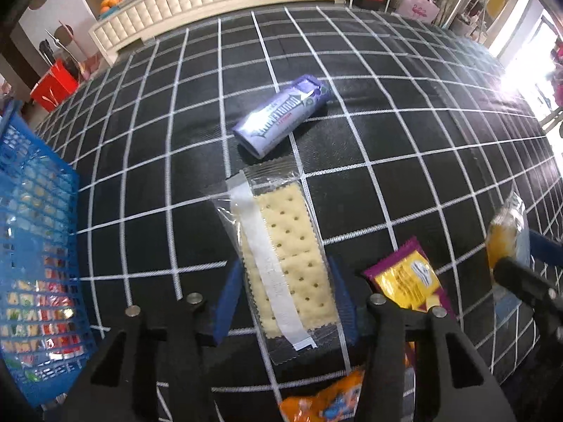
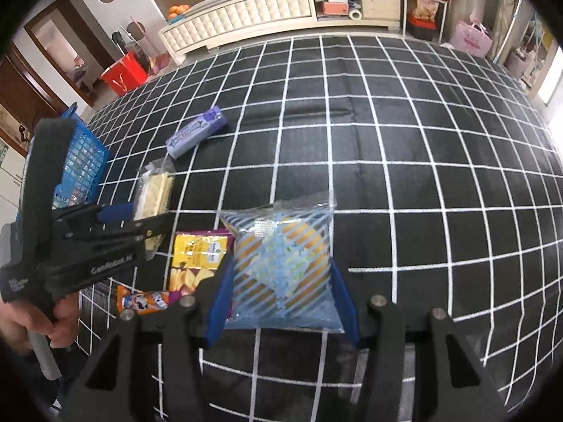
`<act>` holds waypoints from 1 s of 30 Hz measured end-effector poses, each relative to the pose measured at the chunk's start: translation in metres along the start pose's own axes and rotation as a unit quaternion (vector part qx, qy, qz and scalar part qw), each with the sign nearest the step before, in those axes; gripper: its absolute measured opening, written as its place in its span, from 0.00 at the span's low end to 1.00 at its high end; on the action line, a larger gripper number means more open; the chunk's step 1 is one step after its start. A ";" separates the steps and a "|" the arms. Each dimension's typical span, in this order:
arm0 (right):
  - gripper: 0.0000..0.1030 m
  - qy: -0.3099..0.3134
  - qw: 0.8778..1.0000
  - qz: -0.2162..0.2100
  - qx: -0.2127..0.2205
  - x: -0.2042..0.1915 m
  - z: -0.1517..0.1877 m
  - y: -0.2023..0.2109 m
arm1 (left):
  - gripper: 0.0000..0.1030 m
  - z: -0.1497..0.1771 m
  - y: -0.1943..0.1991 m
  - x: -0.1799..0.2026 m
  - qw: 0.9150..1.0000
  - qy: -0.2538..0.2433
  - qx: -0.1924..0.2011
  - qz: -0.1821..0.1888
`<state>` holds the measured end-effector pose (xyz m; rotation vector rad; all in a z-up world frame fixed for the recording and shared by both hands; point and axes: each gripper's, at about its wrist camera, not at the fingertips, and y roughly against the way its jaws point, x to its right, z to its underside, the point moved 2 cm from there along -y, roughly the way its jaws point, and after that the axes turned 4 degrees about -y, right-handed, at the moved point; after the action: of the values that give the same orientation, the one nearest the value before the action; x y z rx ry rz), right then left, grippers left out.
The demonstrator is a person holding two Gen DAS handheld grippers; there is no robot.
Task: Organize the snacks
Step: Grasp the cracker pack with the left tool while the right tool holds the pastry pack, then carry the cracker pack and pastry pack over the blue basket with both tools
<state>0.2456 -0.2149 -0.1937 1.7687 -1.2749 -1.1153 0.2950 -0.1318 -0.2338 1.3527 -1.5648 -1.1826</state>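
Basket [image 1: 38, 246] left of crackers [image 1: 288, 263]; gum pack [image 1: 281, 116] behind them.

I count five loose snacks on the checked cloth [image 2: 387, 140]: one purple tube pack [image 1: 281, 119], one clear cracker pack [image 1: 285, 263], one yellow-and-purple packet [image 1: 408, 277], one orange wrapper [image 2: 147, 300], and one blue-striped clear bag [image 2: 281, 263]. There is one blue basket [image 1: 35, 246], with several more wrappers inside that I cannot count through the mesh. I see two hand-held grippers, one per hand: left hand-held gripper [image 1: 285, 302], right hand-held gripper [image 2: 281, 302].
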 end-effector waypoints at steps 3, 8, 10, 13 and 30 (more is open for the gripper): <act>0.56 0.000 1.000 0.006 0.005 -0.007 0.001 0.009 | 0.45 0.010 0.024 -0.003 1.000 -0.005 0.019 0.017; 0.56 0.013 1.000 0.011 0.023 -0.030 0.000 0.032 | 0.45 0.026 0.073 -0.006 0.997 -0.023 0.066 0.018; 0.56 0.019 0.999 0.010 0.035 -0.041 -0.001 0.043 | 0.45 0.031 0.090 -0.007 0.996 -0.027 0.086 0.020; 0.56 0.033 0.998 0.006 0.051 -0.064 -0.001 0.059 | 0.45 0.041 0.120 -0.016 0.993 -0.033 0.112 0.030; 0.56 0.119 0.989 -0.045 0.070 -0.211 -0.015 0.068 | 0.45 0.086 0.193 -0.133 0.985 -0.015 0.170 -0.028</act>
<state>0.2019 -0.0321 -0.0752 2.0128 -1.1608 -0.8479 0.1786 0.0172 -0.0711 1.6111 -1.8207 -1.0029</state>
